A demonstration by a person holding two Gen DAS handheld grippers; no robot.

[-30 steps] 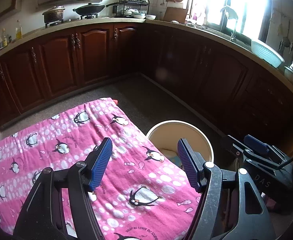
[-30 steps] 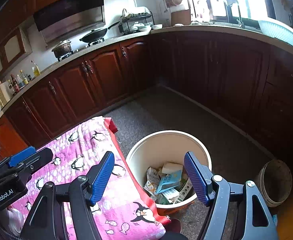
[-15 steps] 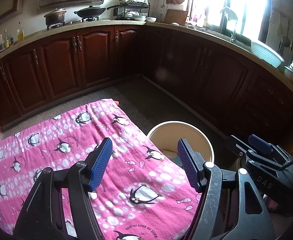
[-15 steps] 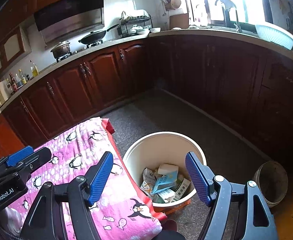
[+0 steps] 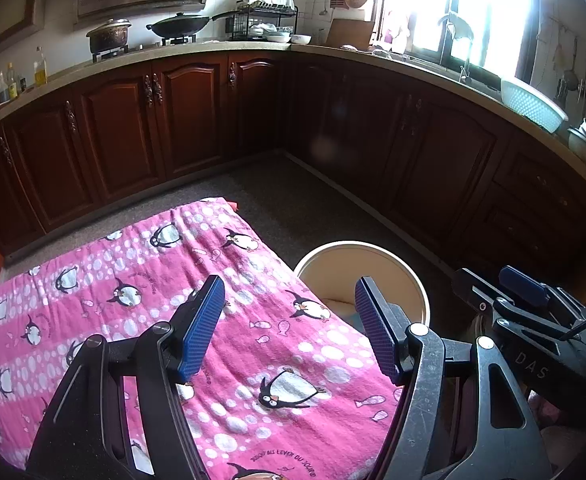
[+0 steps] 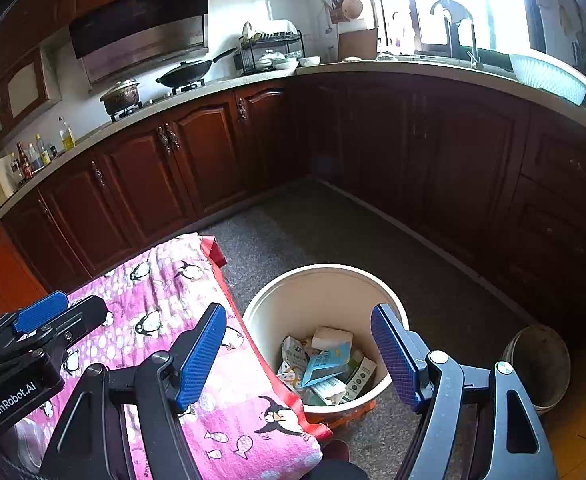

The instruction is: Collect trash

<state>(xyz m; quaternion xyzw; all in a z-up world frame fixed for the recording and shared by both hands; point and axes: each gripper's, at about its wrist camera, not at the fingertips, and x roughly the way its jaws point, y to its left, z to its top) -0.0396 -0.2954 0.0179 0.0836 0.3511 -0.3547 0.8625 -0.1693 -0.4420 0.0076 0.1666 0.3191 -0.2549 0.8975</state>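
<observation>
Hovering with both the left gripper [image 5: 289, 330] and right gripper [image 6: 299, 354] spread apart, empty. Trash [image 6: 325, 368] already down inside the bucket [image 6: 277, 304], beside the pink penguin cloth [image 5: 133, 288], presumably just dropped.

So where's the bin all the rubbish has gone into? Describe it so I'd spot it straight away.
Find the low table under the pink penguin cloth in the middle of the kitchen floor. Right against its corner stands a round cream bucket, with cartons and wrappers piled in the bottom. Unlike the smaller, dark, grimy pot further off, it is pale and holds trash.
</observation>
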